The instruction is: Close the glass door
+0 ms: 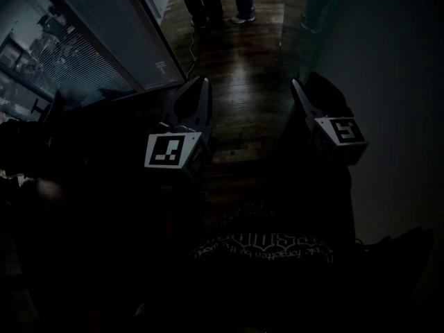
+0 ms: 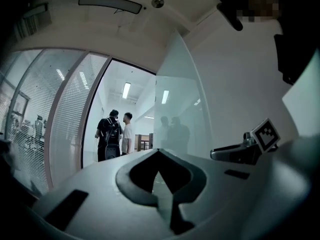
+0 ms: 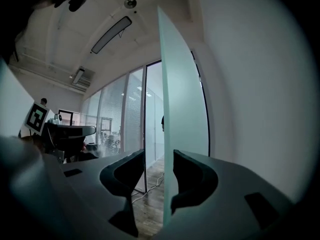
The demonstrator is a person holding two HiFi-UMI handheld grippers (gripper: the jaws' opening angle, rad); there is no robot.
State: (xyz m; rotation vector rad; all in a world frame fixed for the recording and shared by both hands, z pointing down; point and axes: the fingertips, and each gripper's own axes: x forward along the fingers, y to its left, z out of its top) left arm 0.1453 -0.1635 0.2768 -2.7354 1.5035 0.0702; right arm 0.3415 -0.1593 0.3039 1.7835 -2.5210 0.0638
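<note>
Right gripper [image 3: 159, 154]: jaws are spread wide, nothing is clamped. The free vertical edge of the glass door [image 3: 182, 99] is seen standing between them, off-centre, just beside or against the right jaw; contact cannot be confirmed. A clear gap is left on the left-jaw side. The gripper is pointed level, roughly along the plane of the pane.

Left gripper [image 2: 159, 153]: jaws are closed tip to tip, nothing is caught between them. It is pointed level, left of the door's near edge and clear of the glass. From its view the pane is seen ahead and to the right. The right gripper is seen at the pane's near edge, marker cube [image 2: 265, 134] uppermost.

In the head view both grippers are seen side by side, apart from each other, over a dark wooden floor [image 1: 243, 68]. The door is seen edge-on along the right side, beside a white wall [image 3: 250, 109]. It stands open, projecting from the doorway toward the person.

Further off, a glazed partition with blinds [image 1: 90, 40] is seen at the left, ending at a dark door frame [image 3: 145, 134]. A cable [image 1: 191, 44] is seen lying on the floor near the foot of that frame. Beyond the doorway two people [image 2: 116, 134] are seen standing close together, one with a backpack; their reflection is picked up in the glass. A strip light [image 2: 110, 4] is mounted on the ceiling overhead.
</note>
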